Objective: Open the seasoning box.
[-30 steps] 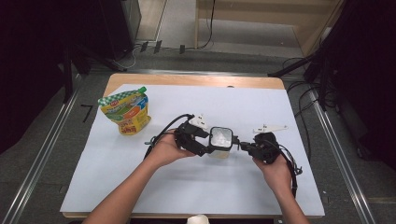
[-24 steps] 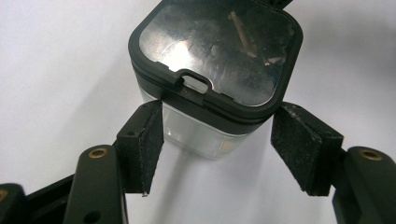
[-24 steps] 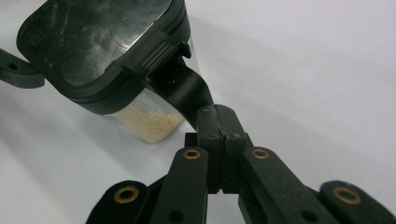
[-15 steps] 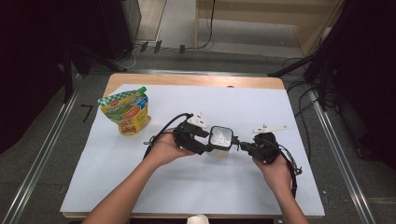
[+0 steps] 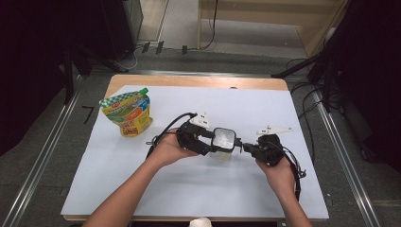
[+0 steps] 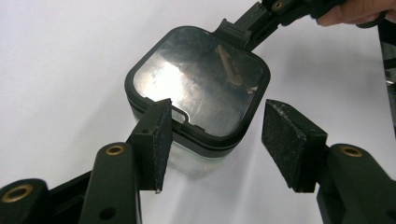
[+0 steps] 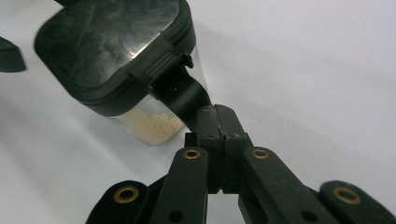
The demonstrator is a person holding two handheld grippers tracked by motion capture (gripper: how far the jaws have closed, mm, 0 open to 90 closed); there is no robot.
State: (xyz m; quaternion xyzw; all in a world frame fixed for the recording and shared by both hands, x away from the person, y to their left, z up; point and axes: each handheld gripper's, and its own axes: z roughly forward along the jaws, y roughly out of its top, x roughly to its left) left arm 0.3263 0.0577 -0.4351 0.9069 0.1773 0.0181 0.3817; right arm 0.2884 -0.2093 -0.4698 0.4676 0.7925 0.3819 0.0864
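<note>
White tabletop [image 5: 142, 189]; left gripper [image 6: 215, 140] fingers open astride container [image 6: 201, 88]; right gripper [image 7: 219, 116] fingers pinching its tab [image 7: 180, 93].

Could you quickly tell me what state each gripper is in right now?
Left gripper: open, jaws have just been closing around the clear container, one pad touching its lid.
Right gripper: shut on the container's black handle.

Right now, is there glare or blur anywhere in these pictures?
High view: the room beyond the table is dark. Left gripper view: the jar lid mirrors bright light, the near fingers look soft. Right gripper view: the jar is slightly blurred.
</note>
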